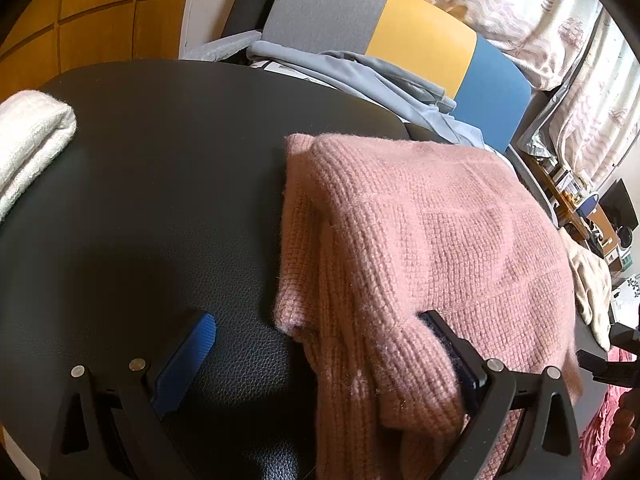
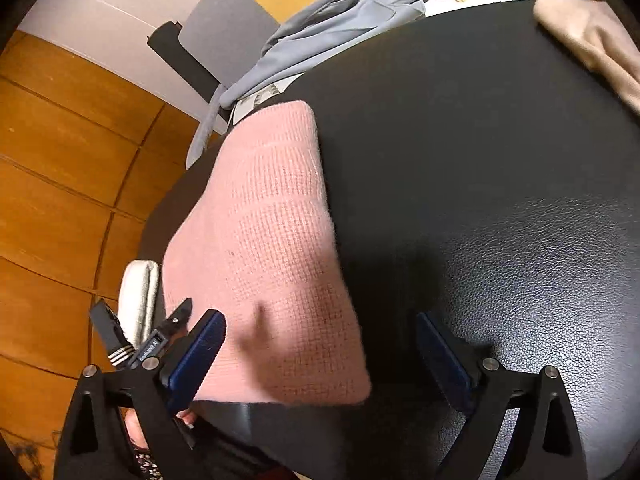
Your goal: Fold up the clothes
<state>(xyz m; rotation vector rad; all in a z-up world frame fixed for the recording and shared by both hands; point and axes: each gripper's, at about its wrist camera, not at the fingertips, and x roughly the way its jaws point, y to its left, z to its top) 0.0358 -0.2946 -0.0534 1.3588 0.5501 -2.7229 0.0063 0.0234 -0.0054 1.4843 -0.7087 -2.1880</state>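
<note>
Left wrist: pink sweater (image 1: 420,232) between jaws.

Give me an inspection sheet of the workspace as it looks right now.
Surface: black leather-look tabletop, bare in the middle.
Job's things: pink knit sweater, partly folded; folded white knit at the table's edge.
Clutter: beige cloth at a far corner.
Grippers: left gripper open, sweater fold lying between its fingers; right gripper open at the sweater's near edge.
Cables: nothing seen.
Surroundings: grey-blue garment on a grey, yellow and blue chair; patterned curtain; wooden floor.
</note>
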